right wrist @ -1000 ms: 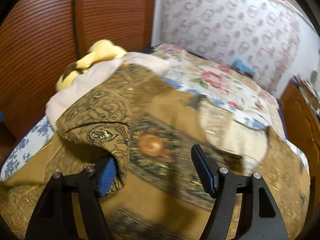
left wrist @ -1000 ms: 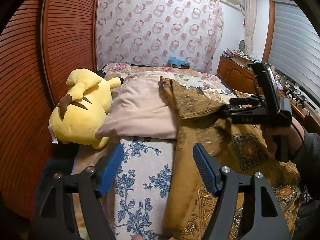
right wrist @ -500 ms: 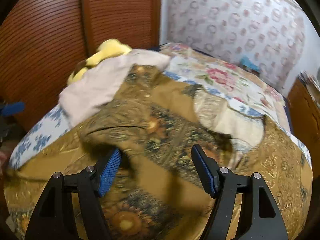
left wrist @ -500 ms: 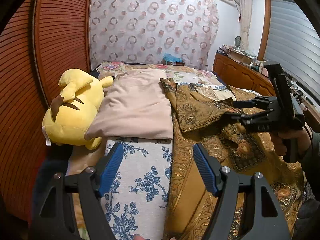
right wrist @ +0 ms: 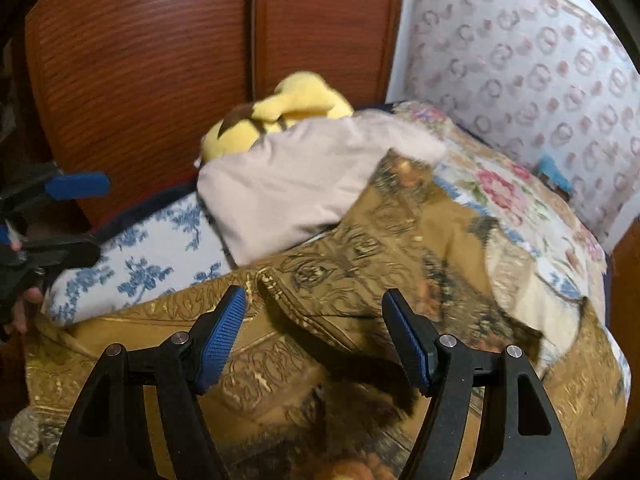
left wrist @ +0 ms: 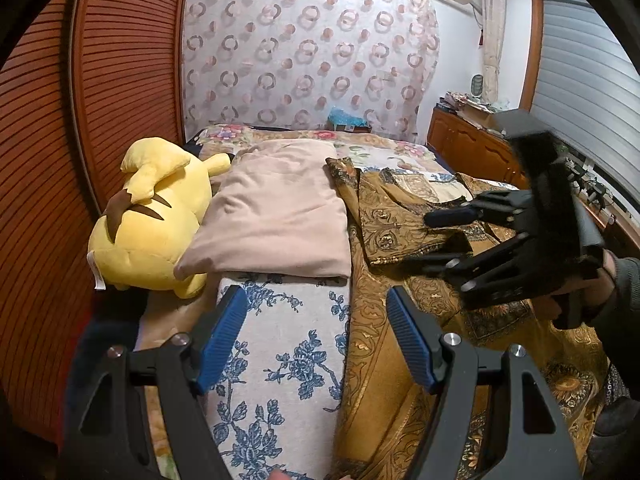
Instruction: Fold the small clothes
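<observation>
Nearest the left wrist camera, the left gripper has its blue-padded jaws standing apart with nothing between them, hovering over a white bedspread with blue flowers. At about three o'clock from it, the right gripper, held by a hand in a dark sleeve, also has its jaws spread; in its own view the pads are free of the cloth, though the picture is blurred. Beneath and between those jaws lies the ochre patterned garment, spread over the right half of the bed, with one folded-over flap raised in a ridge just below the right gripper's fingers.

Farther on, at twelve o'clock from the left gripper, a folded beige cloth rests on the bedspread, its right edge touching the garment. At ten o'clock, a yellow plush toy lies against the beige cloth, beside the reddish slatted wardrobe door. Beyond these hangs a curtain with ring patterns, and at two o'clock stands a wooden cabinet.
</observation>
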`<state>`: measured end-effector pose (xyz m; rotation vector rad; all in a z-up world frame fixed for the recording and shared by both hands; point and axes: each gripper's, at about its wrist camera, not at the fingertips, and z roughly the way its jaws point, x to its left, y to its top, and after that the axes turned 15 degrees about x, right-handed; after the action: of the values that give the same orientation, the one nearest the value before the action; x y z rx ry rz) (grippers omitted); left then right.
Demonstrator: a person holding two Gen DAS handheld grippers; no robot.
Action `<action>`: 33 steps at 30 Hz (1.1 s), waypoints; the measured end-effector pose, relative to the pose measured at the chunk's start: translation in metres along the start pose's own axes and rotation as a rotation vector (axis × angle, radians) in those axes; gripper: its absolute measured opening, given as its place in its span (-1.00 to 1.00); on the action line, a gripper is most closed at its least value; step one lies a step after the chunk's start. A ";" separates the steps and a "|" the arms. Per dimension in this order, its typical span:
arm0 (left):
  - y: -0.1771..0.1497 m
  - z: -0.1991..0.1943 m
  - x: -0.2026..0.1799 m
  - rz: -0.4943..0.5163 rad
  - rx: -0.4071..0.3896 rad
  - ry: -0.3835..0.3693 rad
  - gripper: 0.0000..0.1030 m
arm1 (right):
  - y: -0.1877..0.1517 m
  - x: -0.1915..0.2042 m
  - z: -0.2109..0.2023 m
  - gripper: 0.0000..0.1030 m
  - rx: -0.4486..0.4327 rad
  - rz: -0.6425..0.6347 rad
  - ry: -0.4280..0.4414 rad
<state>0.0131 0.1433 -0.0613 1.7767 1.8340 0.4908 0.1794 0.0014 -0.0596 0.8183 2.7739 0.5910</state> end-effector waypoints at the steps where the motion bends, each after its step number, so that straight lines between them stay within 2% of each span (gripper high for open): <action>1: -0.001 0.000 0.001 0.000 0.001 0.001 0.39 | 0.001 0.002 0.008 0.40 0.023 -0.018 -0.015; 3: -0.001 -0.001 0.002 -0.002 0.001 0.001 0.39 | 0.003 0.005 0.024 0.21 0.074 -0.049 -0.071; 5: -0.002 -0.001 0.002 -0.004 0.001 0.002 0.39 | 0.003 0.002 0.030 0.01 0.089 -0.050 -0.093; 6: -0.002 -0.001 0.002 -0.005 0.002 0.001 0.39 | 0.003 -0.002 0.029 -0.25 0.081 -0.043 -0.082; 8: -0.002 0.001 0.002 -0.005 0.004 0.000 0.39 | 0.002 -0.011 0.023 -0.48 0.063 -0.016 -0.096; 11: -0.001 0.003 0.000 -0.001 0.008 -0.001 0.39 | -0.001 -0.033 0.010 -0.68 0.016 0.058 -0.127; 12: 0.000 0.004 -0.001 0.001 0.009 -0.002 0.39 | -0.003 -0.040 0.005 -0.69 0.001 0.086 -0.137; 16: 0.005 0.009 -0.005 0.013 0.015 -0.002 0.39 | -0.016 -0.086 -0.019 -0.69 -0.046 0.243 -0.186; 17: 0.007 0.010 -0.006 0.017 0.016 0.000 0.39 | -0.019 -0.095 -0.022 -0.63 -0.044 0.272 -0.196; 18: 0.009 0.011 -0.007 0.022 0.018 0.000 0.39 | -0.024 -0.105 -0.026 -0.34 -0.040 0.301 -0.205; 20: 0.016 0.015 -0.010 0.031 0.020 -0.003 0.39 | -0.032 -0.121 -0.035 -0.01 -0.046 0.342 -0.214; 21: 0.019 0.016 -0.012 0.034 0.022 -0.006 0.39 | -0.039 -0.131 -0.040 0.04 -0.048 0.365 -0.220; 24: 0.033 0.026 -0.018 0.046 0.034 -0.020 0.39 | -0.056 -0.146 -0.051 0.13 -0.043 0.405 -0.239; 33: 0.070 0.058 -0.034 0.092 0.097 -0.016 0.39 | -0.131 -0.173 -0.058 0.14 0.025 0.437 -0.245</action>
<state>0.1040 0.1077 -0.0607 1.9305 1.7994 0.4278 0.2437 -0.2140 -0.0514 1.4152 2.3950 0.4818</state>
